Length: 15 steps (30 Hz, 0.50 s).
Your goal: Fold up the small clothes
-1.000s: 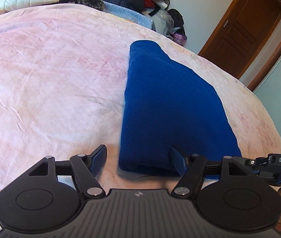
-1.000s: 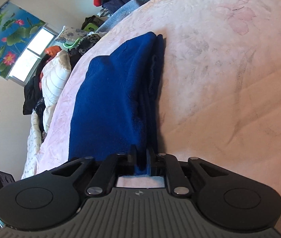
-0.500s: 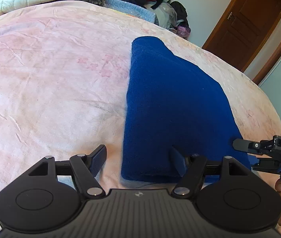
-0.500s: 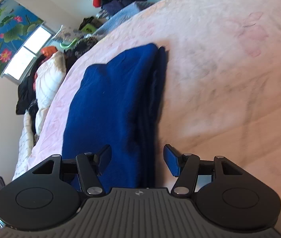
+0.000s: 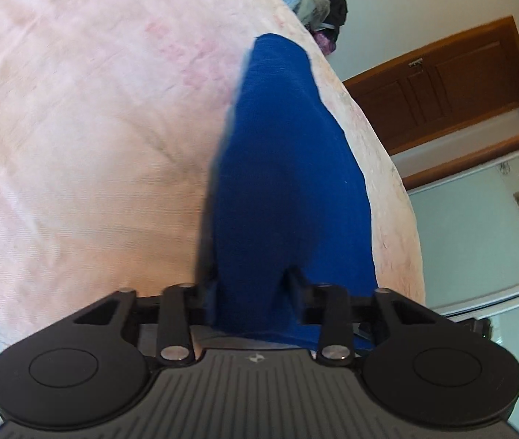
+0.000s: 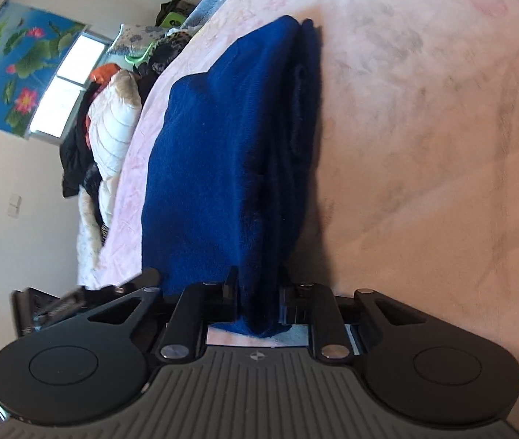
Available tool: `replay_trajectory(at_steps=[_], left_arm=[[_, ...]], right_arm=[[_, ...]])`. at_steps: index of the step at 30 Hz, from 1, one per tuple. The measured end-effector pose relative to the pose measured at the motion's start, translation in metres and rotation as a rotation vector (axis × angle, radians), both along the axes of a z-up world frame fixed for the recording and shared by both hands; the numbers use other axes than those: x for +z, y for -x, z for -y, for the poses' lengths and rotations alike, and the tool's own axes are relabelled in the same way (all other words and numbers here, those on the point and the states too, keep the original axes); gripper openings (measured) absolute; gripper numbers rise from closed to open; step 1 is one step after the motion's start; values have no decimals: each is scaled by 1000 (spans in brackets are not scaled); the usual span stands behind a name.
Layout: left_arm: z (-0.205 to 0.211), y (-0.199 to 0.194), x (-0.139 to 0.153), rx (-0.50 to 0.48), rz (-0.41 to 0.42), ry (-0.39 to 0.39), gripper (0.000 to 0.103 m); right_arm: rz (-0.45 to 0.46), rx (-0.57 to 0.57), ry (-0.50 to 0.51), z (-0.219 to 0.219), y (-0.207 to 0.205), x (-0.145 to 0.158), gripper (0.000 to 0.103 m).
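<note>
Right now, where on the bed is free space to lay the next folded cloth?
The pink bedspread is bare left of the blue garment in the left view, and bare on its other side in the right view. The clothes pile crowds the far edge.

Your left gripper (image 5: 252, 285) pointed downward, its jaws just closed in and pinching the near edge of the blue garment (image 5: 288, 168). Your right gripper (image 6: 257, 287) angled down likewise, jaws also just closed, clamped on a bunched fold of that cloth.
</note>
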State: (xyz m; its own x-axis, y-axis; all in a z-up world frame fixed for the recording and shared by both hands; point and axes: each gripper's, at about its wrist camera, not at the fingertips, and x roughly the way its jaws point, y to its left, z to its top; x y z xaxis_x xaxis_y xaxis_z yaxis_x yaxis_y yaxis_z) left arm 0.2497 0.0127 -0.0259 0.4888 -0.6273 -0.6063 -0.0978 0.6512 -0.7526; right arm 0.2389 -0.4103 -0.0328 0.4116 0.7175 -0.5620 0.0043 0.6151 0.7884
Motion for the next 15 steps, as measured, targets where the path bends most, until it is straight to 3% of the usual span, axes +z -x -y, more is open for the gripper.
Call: replay_trajectory(at_steps=[5, 12, 15], left_arm=[[0, 1, 3, -30, 17, -28, 12], [-7, 6, 52, -92, 98, -99, 11], [-10, 5, 40, -112, 48, -164, 11]], right_arm=[[-6, -16, -28, -1, 2, -4, 15], [70, 26, -26, -10, 15, 29, 15], [60, 57, -5, -16, 21, 26, 15]])
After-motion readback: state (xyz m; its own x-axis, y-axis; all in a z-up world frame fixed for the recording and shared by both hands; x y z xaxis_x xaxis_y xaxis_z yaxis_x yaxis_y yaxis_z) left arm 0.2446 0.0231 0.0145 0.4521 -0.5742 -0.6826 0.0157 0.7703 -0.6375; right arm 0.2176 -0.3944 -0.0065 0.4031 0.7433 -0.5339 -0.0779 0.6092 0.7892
